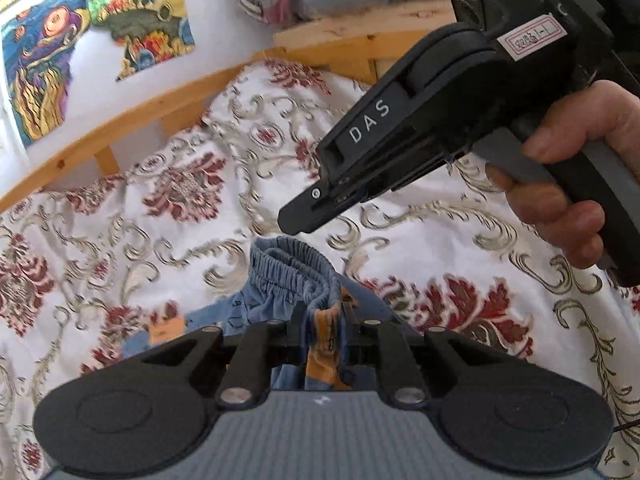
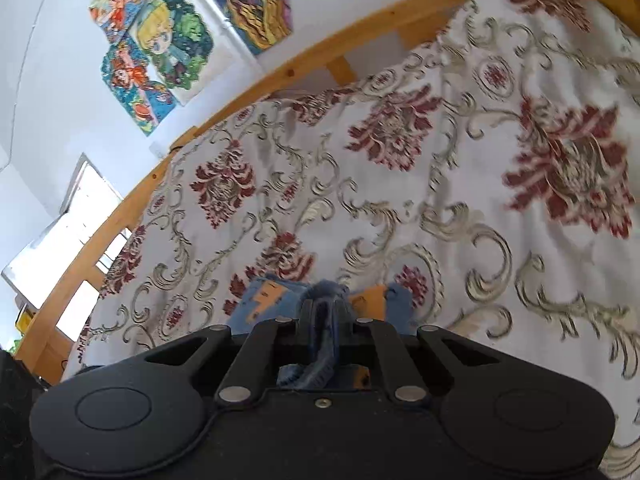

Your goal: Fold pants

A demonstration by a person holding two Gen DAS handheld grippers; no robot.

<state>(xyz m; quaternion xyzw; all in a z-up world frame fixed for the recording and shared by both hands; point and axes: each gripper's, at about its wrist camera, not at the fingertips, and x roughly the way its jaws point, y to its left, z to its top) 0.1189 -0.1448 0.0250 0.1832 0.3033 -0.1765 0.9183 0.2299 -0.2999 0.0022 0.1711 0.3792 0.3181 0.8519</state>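
Floral bedspread (image 1: 132,208) filled both frames, wooden rail (image 2: 248,92) and cartoon posters (image 2: 156,52) at upper left. Blue pants (image 1: 288,276) sat bottom center. My left gripper (image 1: 325,332) was clamped on the waistband, right gripper (image 2: 324,320) pinching the pants too.

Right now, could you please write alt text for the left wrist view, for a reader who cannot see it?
The left gripper is shut on the blue pants at their gathered elastic waistband, above a floral bedspread. The right gripper, held in a hand, reaches in from the upper right.
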